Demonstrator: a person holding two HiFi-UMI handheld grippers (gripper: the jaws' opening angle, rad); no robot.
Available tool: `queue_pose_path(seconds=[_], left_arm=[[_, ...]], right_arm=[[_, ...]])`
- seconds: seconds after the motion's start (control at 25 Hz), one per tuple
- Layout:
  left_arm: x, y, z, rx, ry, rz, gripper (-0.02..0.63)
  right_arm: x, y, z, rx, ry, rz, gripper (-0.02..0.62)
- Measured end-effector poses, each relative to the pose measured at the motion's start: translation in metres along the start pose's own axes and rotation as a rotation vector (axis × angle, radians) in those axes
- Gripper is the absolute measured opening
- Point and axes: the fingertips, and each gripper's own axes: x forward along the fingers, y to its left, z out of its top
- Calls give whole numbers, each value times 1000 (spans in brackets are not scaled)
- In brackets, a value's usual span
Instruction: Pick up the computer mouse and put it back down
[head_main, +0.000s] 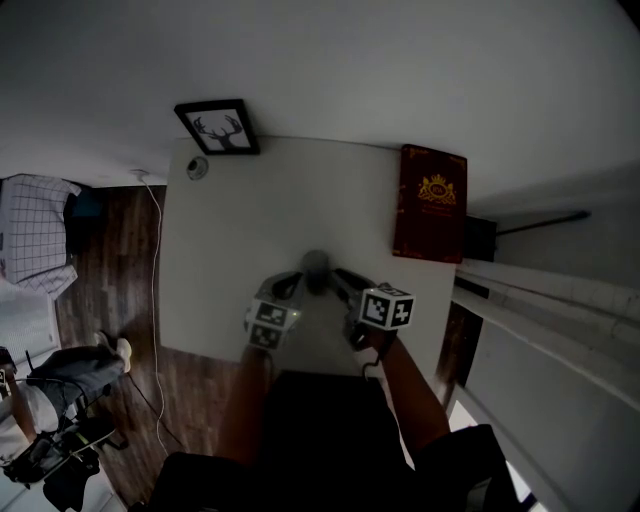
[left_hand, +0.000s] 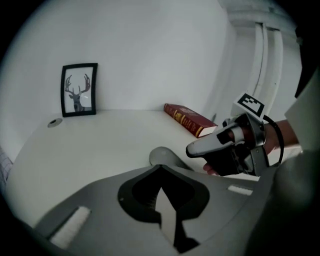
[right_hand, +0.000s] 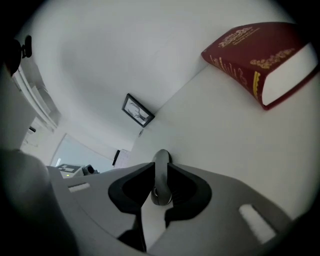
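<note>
The mouse (head_main: 316, 264) is seen on the white table (head_main: 230, 230), near the front edge and about midway across, with a claw at either side of it. The right gripper (head_main: 345, 280) is closed on it. In the right gripper view the mouse (right_hand: 161, 175) is caught edge-on between the two jaws of the right gripper (right_hand: 160, 171), and both tips are pressed against its sides. That view is strongly tilted.

The left gripper (head_main: 292, 283) is held shut and nothing is gripped by it. In the left gripper view the jaws of the left gripper (left_hand: 160, 170) are brought fully together. The mouse (left_hand: 161, 156) is seen just beyond their tips, apparently resting on the table top. The right gripper (left_hand: 197, 149) comes in from the right side of that view, with a hand (left_hand: 280, 137) glimpsed behind it.

Further back, a red book (head_main: 431, 203) with gold ornament lies flat at the far right edge of the table. A framed deer picture (head_main: 217, 127) is propped against the wall at the far left corner. A small round object (head_main: 197, 168) sits just in front of the picture and cannot be identified. A thin white cable (head_main: 155, 260) runs along the wooden floor beside the table's left edge.
</note>
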Motion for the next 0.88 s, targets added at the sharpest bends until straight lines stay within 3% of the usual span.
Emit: queue_pose_path(seconds=[0.28, 0.48, 0.88], left_arm=[[6, -9, 0, -10, 30, -25, 0], [14, -10, -5, 26, 86, -16, 0], [15, 1, -18, -82, 134, -38, 0]], right_arm=[[1, 3, -7, 3, 10, 11, 135], [3, -2, -11, 3, 38, 8, 160], [30, 21, -26, 42, 178, 108, 161]])
